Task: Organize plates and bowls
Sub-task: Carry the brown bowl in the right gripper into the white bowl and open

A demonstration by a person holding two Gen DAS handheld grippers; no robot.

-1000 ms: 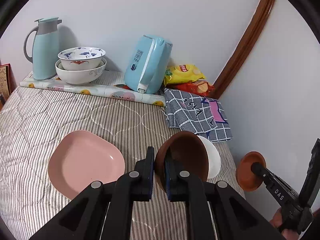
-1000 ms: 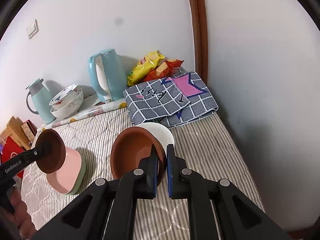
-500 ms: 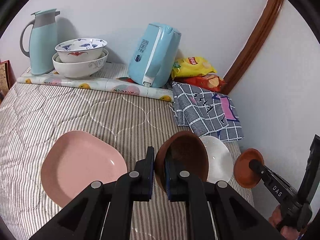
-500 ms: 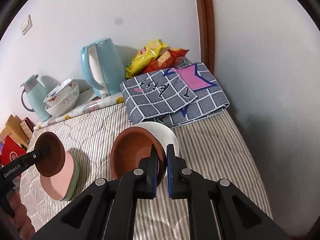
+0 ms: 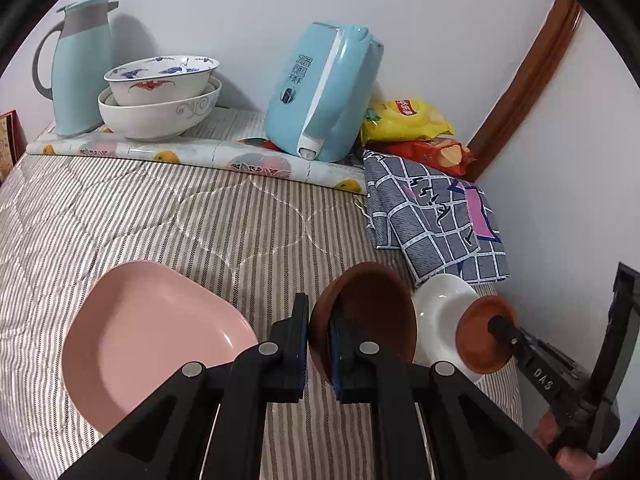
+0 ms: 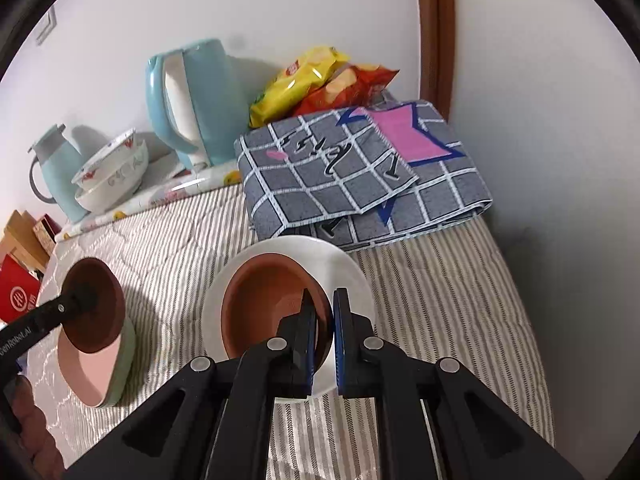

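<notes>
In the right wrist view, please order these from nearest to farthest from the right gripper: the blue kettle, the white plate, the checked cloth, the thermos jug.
1. White plate: directly under the right gripper.
2. Checked cloth: just beyond the plate, toward the right wall.
3. Blue kettle: behind the cloth, at the back wall.
4. Thermos jug: far left, beside the stacked bowls.

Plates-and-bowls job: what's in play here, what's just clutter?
In play: brown bowl in left gripper, brown bowl in right gripper, white plate, pink plate, stacked patterned bowls.

Clutter: blue kettle, thermos jug, chip bags, checked cloth.
</notes>
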